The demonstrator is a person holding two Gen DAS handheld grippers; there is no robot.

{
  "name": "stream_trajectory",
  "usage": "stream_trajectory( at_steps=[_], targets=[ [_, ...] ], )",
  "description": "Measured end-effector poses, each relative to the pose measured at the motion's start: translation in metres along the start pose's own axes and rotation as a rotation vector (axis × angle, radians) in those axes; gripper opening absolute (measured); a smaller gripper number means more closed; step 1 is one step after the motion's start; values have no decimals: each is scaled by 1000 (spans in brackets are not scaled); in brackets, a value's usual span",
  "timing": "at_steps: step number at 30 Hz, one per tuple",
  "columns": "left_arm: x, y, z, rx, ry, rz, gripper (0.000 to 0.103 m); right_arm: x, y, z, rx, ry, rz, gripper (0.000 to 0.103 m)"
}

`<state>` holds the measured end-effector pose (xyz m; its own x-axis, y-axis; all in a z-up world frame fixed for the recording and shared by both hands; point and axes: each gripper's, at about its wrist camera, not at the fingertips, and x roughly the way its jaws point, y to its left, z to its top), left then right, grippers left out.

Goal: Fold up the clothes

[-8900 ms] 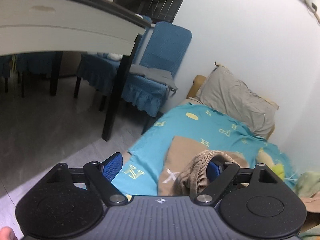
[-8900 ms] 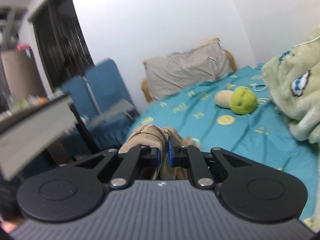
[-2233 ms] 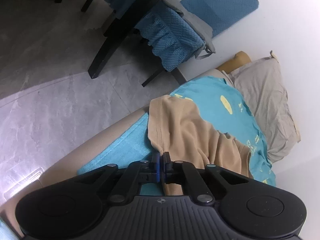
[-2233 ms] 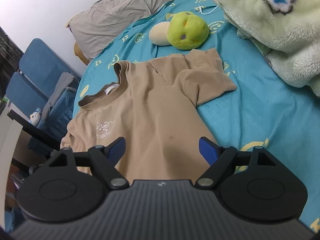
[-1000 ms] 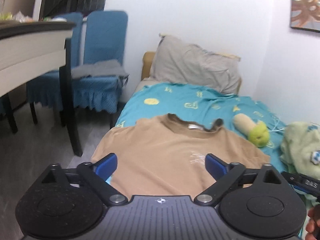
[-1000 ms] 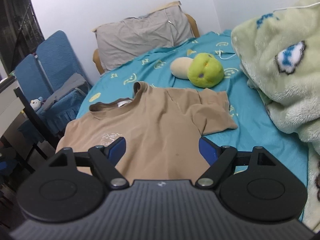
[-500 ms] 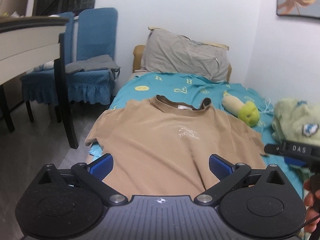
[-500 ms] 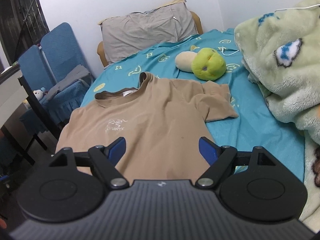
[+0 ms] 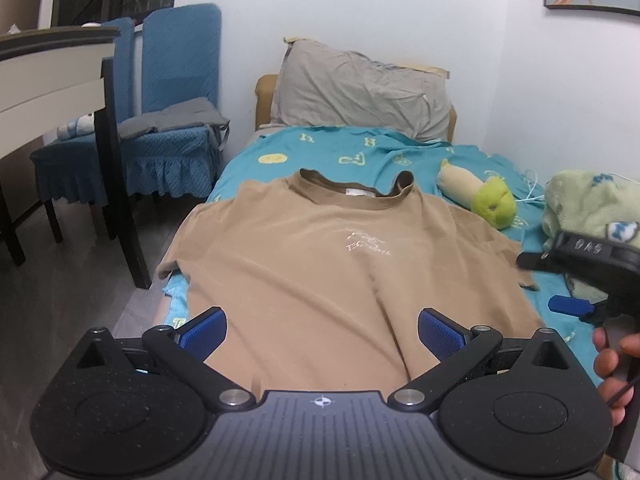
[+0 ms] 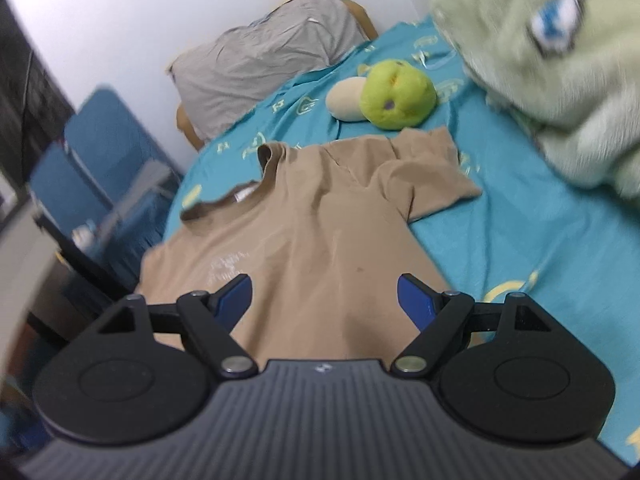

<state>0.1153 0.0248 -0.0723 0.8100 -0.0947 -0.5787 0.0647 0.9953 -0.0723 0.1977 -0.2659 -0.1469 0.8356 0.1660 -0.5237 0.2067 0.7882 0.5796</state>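
A tan T-shirt (image 9: 320, 264) lies spread face up on the teal bed sheet (image 9: 340, 152), collar toward the pillow, small white print on the chest. It also shows in the right wrist view (image 10: 312, 240), with its right sleeve wrinkled. My left gripper (image 9: 322, 330) is open and empty over the shirt's lower hem. My right gripper (image 10: 326, 300) is open and empty over the lower right part of the shirt. The right gripper also shows at the right edge of the left wrist view (image 9: 576, 276).
A grey pillow (image 9: 360, 88) lies at the head of the bed. A green and cream plush toy (image 10: 388, 96) lies beside the right sleeve. A fluffy green blanket (image 10: 552, 60) is heaped at the right. Blue chairs (image 9: 168, 120) and a white table (image 9: 48, 80) stand left of the bed.
Both grippers stay open. The right gripper has tilted and swung toward the shirt's right side; its view is blurred. The left gripper has come slightly closer over the hem.
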Motion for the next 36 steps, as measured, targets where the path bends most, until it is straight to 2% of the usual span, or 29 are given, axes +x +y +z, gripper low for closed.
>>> stream_trajectory(
  at_steps=[4, 8, 12, 18, 20, 25, 27, 28, 29, 31, 34, 36],
  targets=[
    [0, 5, 1, -38, -1, 31, 103, 11, -34, 7, 239, -5, 70, 82],
    [1, 13, 2, -82, 7, 46, 103, 31, -70, 8, 465, -15, 65, 84],
    [3, 23, 2, -131, 9, 41, 103, 53, -92, 8, 584, -41, 72, 82],
    [14, 29, 6, -187, 14, 20, 103, 76, -101, 23, 613, -106, 80, 79],
    [20, 29, 7, -201, 18, 16, 103, 87, -104, 30, 600, -119, 72, 73],
    [38, 32, 9, -232, 32, 6, 103, 114, -102, 46, 536, -152, 60, 72],
    [46, 34, 8, -245, 43, 7, 103, 124, -99, 51, 489, -140, 36, 52],
    [50, 35, 8, -255, 52, 3, 103, 128, -100, 52, 476, -130, 11, 26],
    [52, 36, 8, -264, 60, 0, 103, 131, -102, 53, 468, -121, -18, 11],
    [56, 38, 7, -281, 72, -4, 103, 128, -106, 54, 458, -143, -37, 10],
    [57, 40, 7, -294, 76, -6, 103, 110, -106, 61, 418, -230, -104, 8],
    [56, 41, 6, -301, 73, -10, 103, 104, -110, 63, 421, -248, -113, 8]
  ],
)
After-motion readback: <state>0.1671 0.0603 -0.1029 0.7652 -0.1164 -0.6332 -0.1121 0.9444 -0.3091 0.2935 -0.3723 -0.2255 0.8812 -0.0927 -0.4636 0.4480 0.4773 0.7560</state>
